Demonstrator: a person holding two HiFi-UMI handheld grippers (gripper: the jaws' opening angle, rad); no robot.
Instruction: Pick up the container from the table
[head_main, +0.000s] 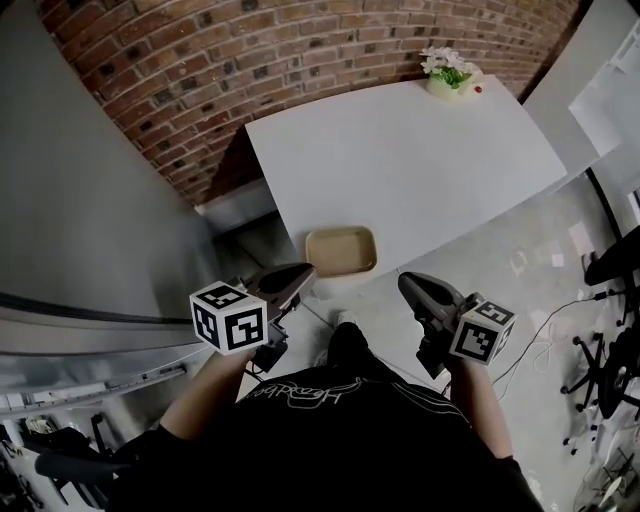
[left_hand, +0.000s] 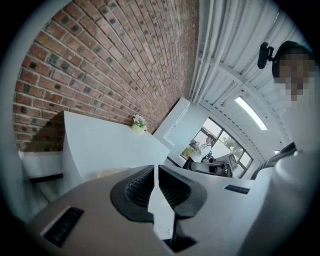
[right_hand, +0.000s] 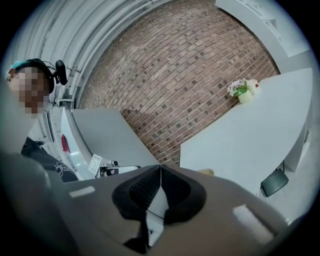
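A shallow beige container (head_main: 341, 251) lies at the near edge of the white table (head_main: 430, 150). It sits between my two grippers and a little beyond their tips. My left gripper (head_main: 305, 271) hangs just left of it, short of the table edge, shut and holding nothing. My right gripper (head_main: 404, 282) hovers to its right over the floor, also shut and holding nothing. In the left gripper view only a sliver of the container (left_hand: 112, 172) shows above the shut left gripper (left_hand: 156, 167). In the right gripper view its rim (right_hand: 205, 171) peeks over the shut right gripper (right_hand: 160, 166).
A small pot of flowers (head_main: 449, 71) stands at the table's far corner by the brick wall (head_main: 250, 60). A grey partition (head_main: 80, 200) runs along the left. Office chairs (head_main: 610, 370) and a floor cable (head_main: 545, 330) are to the right.
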